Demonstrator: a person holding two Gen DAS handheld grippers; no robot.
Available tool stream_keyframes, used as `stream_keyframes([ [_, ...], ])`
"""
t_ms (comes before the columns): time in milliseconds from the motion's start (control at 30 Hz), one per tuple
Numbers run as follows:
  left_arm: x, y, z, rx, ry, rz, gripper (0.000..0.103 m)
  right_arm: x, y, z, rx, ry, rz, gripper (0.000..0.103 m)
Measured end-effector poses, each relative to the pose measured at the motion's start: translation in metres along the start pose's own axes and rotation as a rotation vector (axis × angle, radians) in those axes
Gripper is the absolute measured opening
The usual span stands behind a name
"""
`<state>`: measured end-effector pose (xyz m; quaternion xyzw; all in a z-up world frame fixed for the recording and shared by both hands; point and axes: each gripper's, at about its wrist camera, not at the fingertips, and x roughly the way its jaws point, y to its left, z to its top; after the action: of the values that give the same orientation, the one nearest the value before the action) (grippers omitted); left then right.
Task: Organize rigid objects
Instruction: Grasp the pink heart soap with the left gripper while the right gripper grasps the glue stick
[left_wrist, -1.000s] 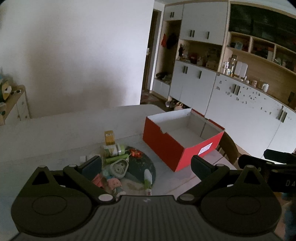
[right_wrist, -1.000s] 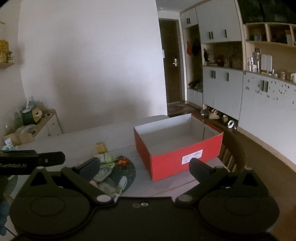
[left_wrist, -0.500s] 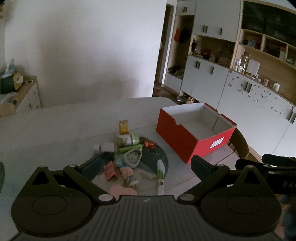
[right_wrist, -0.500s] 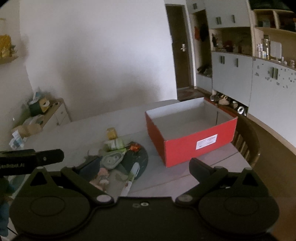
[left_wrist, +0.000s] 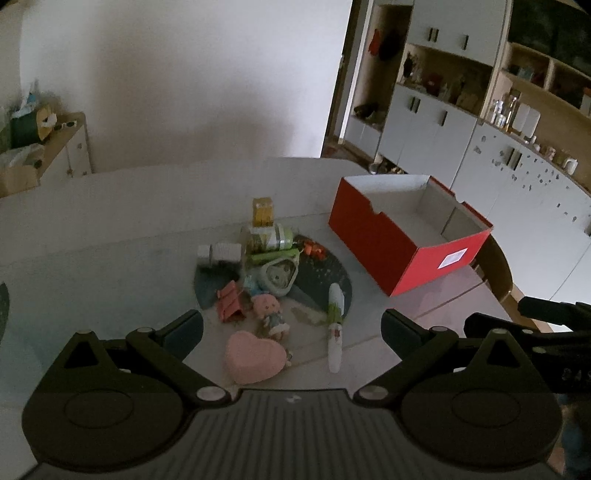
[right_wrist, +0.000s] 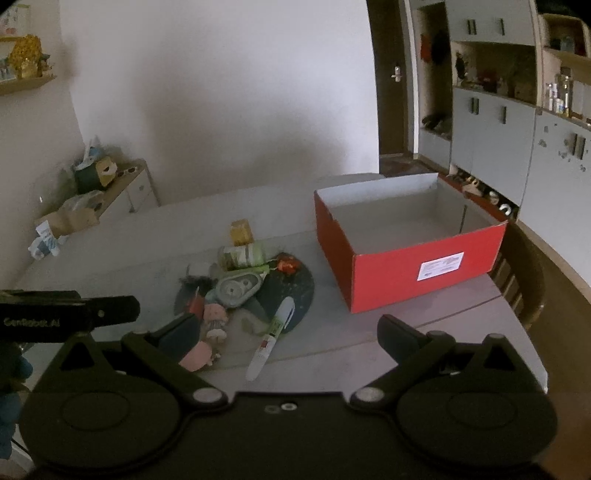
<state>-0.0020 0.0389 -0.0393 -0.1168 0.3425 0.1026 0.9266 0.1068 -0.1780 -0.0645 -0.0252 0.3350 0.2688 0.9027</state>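
A pile of small objects lies on a dark round mat (left_wrist: 321, 280) on the grey table: a pink heart box (left_wrist: 255, 356), a small doll (left_wrist: 269, 310), a white and green pen (left_wrist: 335, 328), a grey tape dispenser (left_wrist: 277, 275), a green-labelled jar (left_wrist: 266, 238) and a yellow block (left_wrist: 262, 211). An open, empty red box (left_wrist: 402, 236) stands to their right; it also shows in the right wrist view (right_wrist: 410, 251). My left gripper (left_wrist: 291, 328) is open above the heart box. My right gripper (right_wrist: 288, 334) is open above the pen (right_wrist: 271, 338).
White cabinets and shelves line the right wall. A wooden chair (right_wrist: 521, 284) stands behind the red box at the table's right edge. A low sideboard (right_wrist: 122, 192) with clutter stands at the far left. The left gripper's body (right_wrist: 55, 317) reaches into the right wrist view.
Both grippers have pulled back and risen, so the pile and red box sit farther ahead and the pink heart box has come into view. Both stay open.
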Motion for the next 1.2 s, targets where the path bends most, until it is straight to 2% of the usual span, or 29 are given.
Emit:
stream_keyframes([
  [267, 0.024, 0.006, 0.002, -0.015, 0.042, 0.035, 0.103, 0.029, -0.006, 0.002, -0.003, 0.041, 0.046, 0.098],
  [500, 0.06, 0.018, 0.006, -0.049, 0.069, 0.047, 0.103, 0.072, -0.016, 0.012, 0.002, 0.107, 0.081, 0.092],
  [900, 0.12, 0.024, -0.025, -0.03, 0.147, 0.077, 0.102, 0.148, -0.011, 0.015, -0.058, 0.226, 0.112, 0.083],
  [1200, 0.152, 0.026, -0.045, -0.035, 0.191, 0.107, 0.102, 0.186, -0.001, 0.005, -0.125, 0.305, 0.126, 0.073],
])
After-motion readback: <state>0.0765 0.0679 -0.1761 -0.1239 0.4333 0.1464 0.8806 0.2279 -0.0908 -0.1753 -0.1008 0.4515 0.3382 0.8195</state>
